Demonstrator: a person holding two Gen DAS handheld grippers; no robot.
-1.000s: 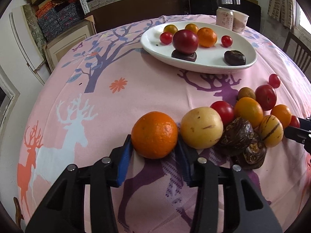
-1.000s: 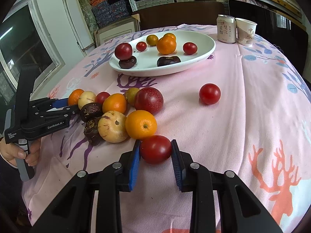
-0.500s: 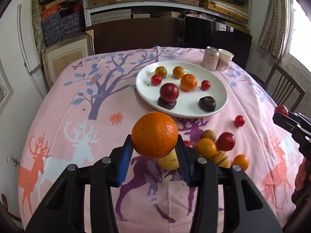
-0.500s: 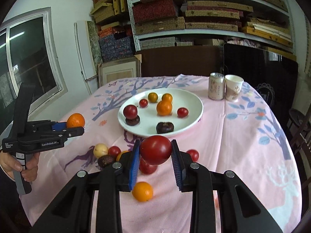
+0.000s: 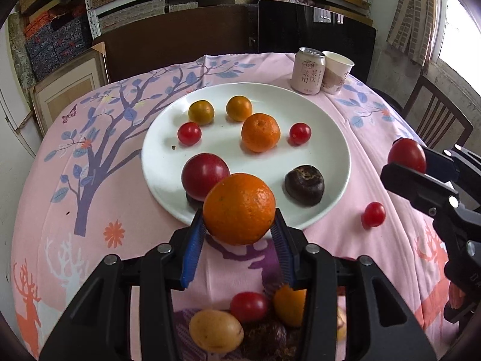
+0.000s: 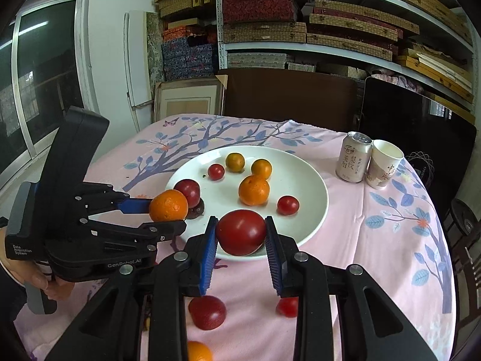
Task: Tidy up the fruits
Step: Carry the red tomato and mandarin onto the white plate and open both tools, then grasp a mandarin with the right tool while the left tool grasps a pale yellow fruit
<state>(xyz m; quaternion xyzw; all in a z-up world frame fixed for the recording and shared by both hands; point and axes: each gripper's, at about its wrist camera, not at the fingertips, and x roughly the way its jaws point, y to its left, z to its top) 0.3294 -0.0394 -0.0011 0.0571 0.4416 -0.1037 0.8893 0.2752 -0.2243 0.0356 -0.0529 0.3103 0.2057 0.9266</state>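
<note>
L gripper [image 5: 239, 231] is clamped on an orange [image 5: 239, 209], blue pads on its two sides, held in the air just short of the near rim of the white plate [image 5: 336, 138]; R gripper [image 6: 240, 240] is clamped the same way on a red tomato [image 6: 240, 232], over the plate's near rim twd its R side. Step in hand looks like carry-and-drop onto the plate. To do it well: bring each fruit over a bare patch, e.g. the open area near the plate's centre, lower till it touches, then open slowly so it doesn't roll. Orange's path runs into the big red plum [image 5: 205, 175] and the dark fruit under it at the near-L rim, so steer R of those. Keep the two grippers apart; they sit close here. Both fruits are abt round, no real long axis; orange's stem end can't be made out, tomato looks slightly wider than tall, top facing up. Loose fruit remains on the tablecloth [image 5: 90, 210] by its near edge.
</note>
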